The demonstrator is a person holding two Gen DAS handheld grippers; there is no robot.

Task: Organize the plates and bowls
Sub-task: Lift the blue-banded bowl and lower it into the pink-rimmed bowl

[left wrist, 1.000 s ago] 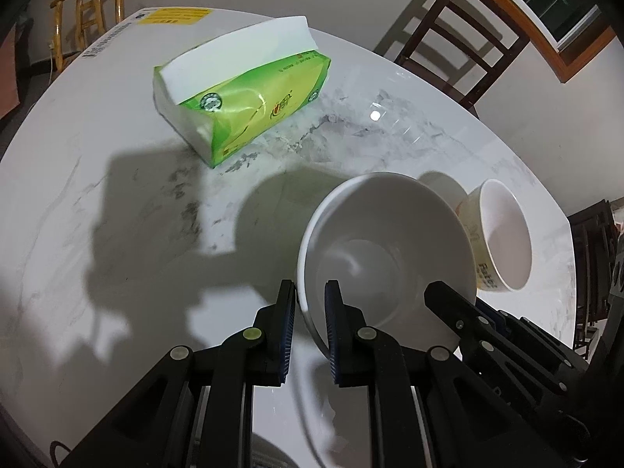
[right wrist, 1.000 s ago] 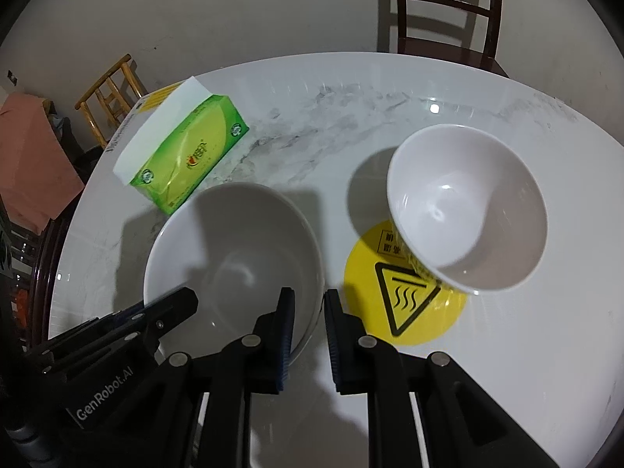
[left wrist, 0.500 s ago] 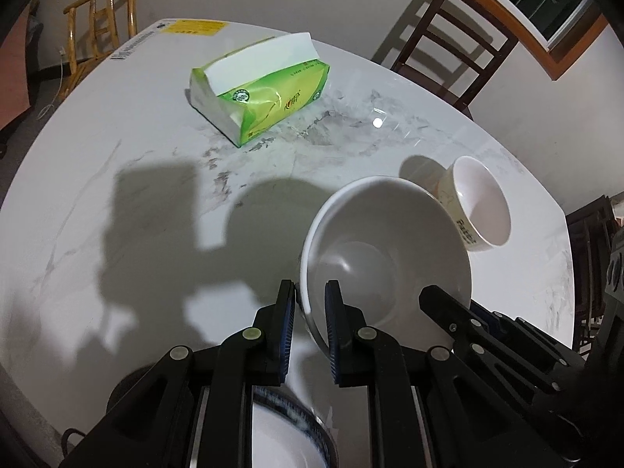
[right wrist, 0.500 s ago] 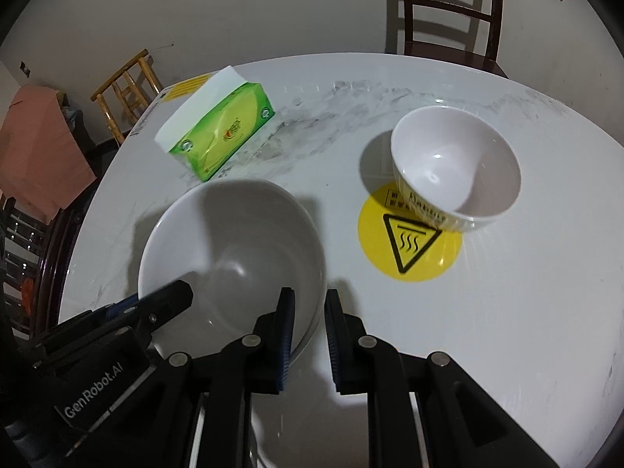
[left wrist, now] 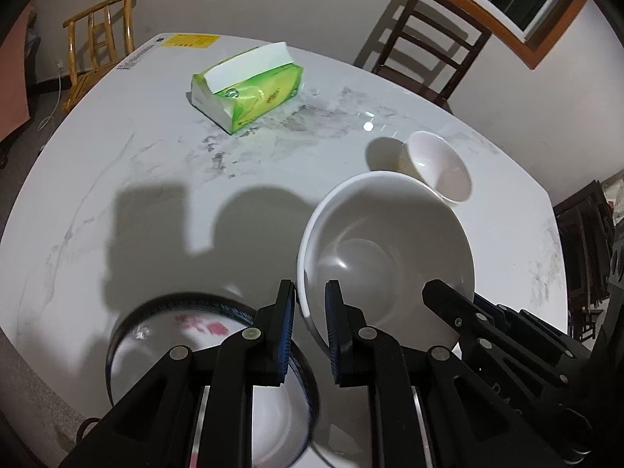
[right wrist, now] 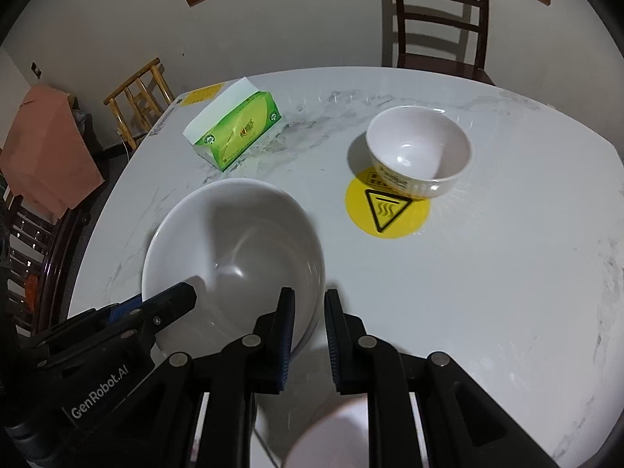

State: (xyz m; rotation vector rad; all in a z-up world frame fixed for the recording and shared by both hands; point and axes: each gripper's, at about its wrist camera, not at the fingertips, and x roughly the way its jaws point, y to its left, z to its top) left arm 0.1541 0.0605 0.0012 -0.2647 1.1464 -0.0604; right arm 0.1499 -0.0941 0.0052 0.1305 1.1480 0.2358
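Note:
A large white bowl [left wrist: 386,249] hangs above the marble table [left wrist: 156,179], gripped on both sides. My left gripper [left wrist: 308,312] is shut on its left rim. My right gripper [right wrist: 308,312] is shut on the opposite rim of the same large white bowl [right wrist: 234,249]. A finger [left wrist: 448,300] of the right gripper shows at the bowl's far side in the left wrist view. A small white bowl [right wrist: 419,152] stands farther back, partly on a yellow warning sticker [right wrist: 386,210]. A blue-rimmed dish [left wrist: 175,335] with a pink pattern lies below the left gripper.
A green tissue pack [left wrist: 249,85] lies at the back of the table. A dark wooden chair [right wrist: 440,19] and a yellow wooden chair [left wrist: 97,39] stand behind it. A blurred white dish [right wrist: 335,429] shows under the right gripper.
Both grippers have risen and drawn back toward the near edge with the large bowl. The small bowl and tissue pack look farther away. The blue-rimmed dish has come into view below.

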